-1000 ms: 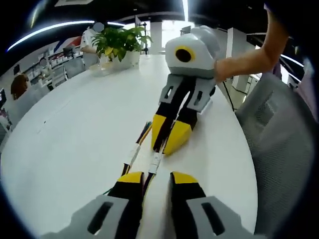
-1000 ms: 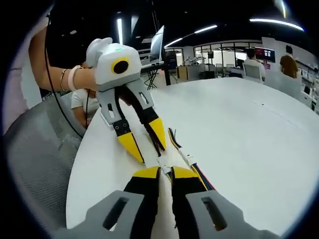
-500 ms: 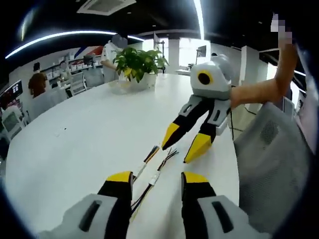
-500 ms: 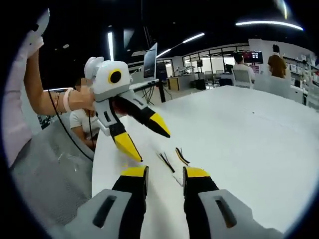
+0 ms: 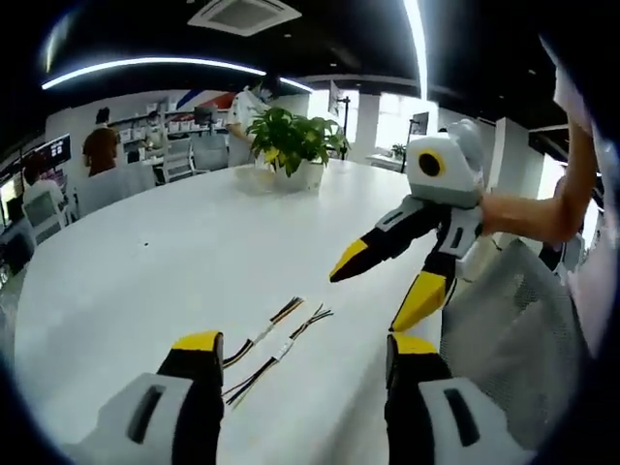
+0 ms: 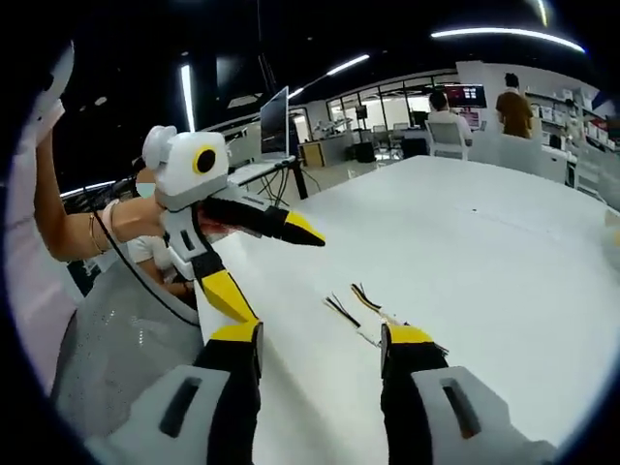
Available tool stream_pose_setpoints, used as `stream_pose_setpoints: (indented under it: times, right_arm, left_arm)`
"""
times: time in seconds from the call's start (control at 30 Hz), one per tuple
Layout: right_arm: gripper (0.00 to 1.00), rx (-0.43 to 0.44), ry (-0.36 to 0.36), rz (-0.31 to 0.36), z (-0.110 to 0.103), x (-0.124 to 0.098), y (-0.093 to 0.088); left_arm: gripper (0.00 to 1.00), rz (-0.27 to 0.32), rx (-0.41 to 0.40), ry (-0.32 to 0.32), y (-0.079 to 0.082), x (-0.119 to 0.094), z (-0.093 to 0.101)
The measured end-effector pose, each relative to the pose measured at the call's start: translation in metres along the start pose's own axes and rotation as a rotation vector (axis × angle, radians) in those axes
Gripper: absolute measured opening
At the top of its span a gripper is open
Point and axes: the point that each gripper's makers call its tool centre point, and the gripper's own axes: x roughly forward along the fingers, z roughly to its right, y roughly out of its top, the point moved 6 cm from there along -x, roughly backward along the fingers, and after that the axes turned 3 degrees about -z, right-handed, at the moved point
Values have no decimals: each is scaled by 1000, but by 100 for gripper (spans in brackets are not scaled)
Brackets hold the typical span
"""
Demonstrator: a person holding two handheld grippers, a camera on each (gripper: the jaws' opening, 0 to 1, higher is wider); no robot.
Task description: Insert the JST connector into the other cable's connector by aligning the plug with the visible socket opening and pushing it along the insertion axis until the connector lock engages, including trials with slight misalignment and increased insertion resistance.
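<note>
Since one second ago both grippers have let go of the cables and lifted away from the table [image 5: 145,271]. Left gripper [image 5: 302,351]: jaws spread wide, holding nothing. Right gripper [image 6: 320,337]: jaws likewise wide apart and empty. Two cables [image 5: 276,339] lie side by side on the white tabletop, each with a small white connector [image 5: 282,351] along its length and loose coloured wires at the ends; whether they are mated cannot be told. One potted plant [image 5: 294,145] stands at the far edge in the left gripper view. The right gripper view shows one laptop [image 6: 275,118] on a stand. No writing is legible.
</note>
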Motion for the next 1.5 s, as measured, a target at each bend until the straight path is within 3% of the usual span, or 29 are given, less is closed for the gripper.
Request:
stream_pose_setpoints:
  times: [0.17,0.33,0.7,0.93,1.5]
  right_arm:
    - [50,18,-27,-1,-5,-8,-3]
    - [56,38,-87,8,-7,-21,-2]
    - [58,95,-127,-34,-16,-32,-15]
    - [59,123,-140,-44,-23,-37,-22]
    - [61,155,-188,-123,-29,-42,-39]
  left_arm:
    - [66,5,-34,21,0,-9,8]
    - [69,-64,-13,149,-7,-22,8]
    - [84,-23,-129,163,-7,-42,29]
    - [90,-44,-175,171,-15,-50,32]
    - [91,-63,-268,204,-35,-58,39]
